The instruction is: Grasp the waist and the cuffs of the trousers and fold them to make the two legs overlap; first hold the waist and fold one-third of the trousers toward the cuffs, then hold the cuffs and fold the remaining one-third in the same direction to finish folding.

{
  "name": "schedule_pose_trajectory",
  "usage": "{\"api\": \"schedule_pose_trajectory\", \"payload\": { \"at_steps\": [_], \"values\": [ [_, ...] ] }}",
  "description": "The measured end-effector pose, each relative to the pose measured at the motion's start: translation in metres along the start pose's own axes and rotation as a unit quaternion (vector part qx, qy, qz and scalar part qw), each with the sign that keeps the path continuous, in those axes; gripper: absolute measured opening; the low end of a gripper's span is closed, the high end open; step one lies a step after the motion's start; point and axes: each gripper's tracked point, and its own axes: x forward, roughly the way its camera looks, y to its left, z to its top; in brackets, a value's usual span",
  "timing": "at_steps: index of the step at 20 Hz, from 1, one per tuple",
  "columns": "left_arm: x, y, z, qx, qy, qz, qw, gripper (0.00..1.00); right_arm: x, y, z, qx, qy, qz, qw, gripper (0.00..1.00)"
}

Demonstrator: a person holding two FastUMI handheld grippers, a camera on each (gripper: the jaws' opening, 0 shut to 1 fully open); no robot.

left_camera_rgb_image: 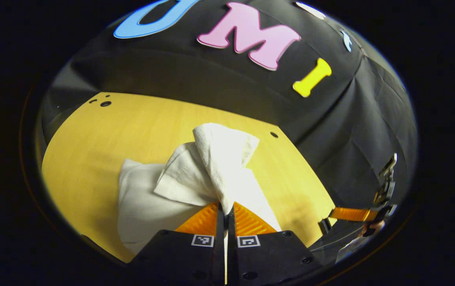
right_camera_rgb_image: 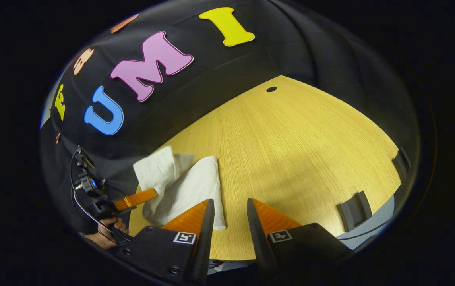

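White trousers [left_camera_rgb_image: 163,186] lie bunched on the yellow wooden table [left_camera_rgb_image: 92,147]. My left gripper [left_camera_rgb_image: 225,208] is shut on a fold of them, and the pinched cloth rises in a peak just ahead of the fingertips. In the right gripper view the same trousers [right_camera_rgb_image: 187,186] lie at the table's left edge, with the left gripper [right_camera_rgb_image: 138,198] and the hand holding it beside them. My right gripper [right_camera_rgb_image: 230,204] stands open above bare table, just right of the cloth, with nothing between its fingers. The right gripper [left_camera_rgb_image: 350,214] also appears at the far right of the left gripper view.
The black cloth wall [left_camera_rgb_image: 211,79] closes the table's far side. Small dark holes [left_camera_rgb_image: 105,103] mark the tabletop. Two dark brackets [right_camera_rgb_image: 353,209] sit on the table's right edge in the right gripper view. Bare wood [right_camera_rgb_image: 299,143] spreads to the right of the trousers.
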Motion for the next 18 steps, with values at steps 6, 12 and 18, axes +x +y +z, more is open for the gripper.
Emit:
{"api": "schedule_pose_trajectory", "payload": {
  "at_steps": [6, 12, 18],
  "values": [
    [0.0, -0.036, -0.048, 0.042, 0.054, -0.059, 0.996, 0.3, 0.007, 0.002, -0.003, 0.001, 0.009, 0.004, 1.0, 0.52],
    [-0.016, -0.073, -0.081, 0.052, 0.085, -0.108, 0.989, 0.62, 0.011, 0.013, -0.004, -0.009, 0.012, 0.013, 1.0, 0.52],
    [-0.052, -0.064, -0.059, 0.025, 0.055, -0.105, 0.993, 0.64, 0.01, 0.045, -0.01, -0.026, 0.013, 0.037, 0.999, 0.52]
  ]
}}
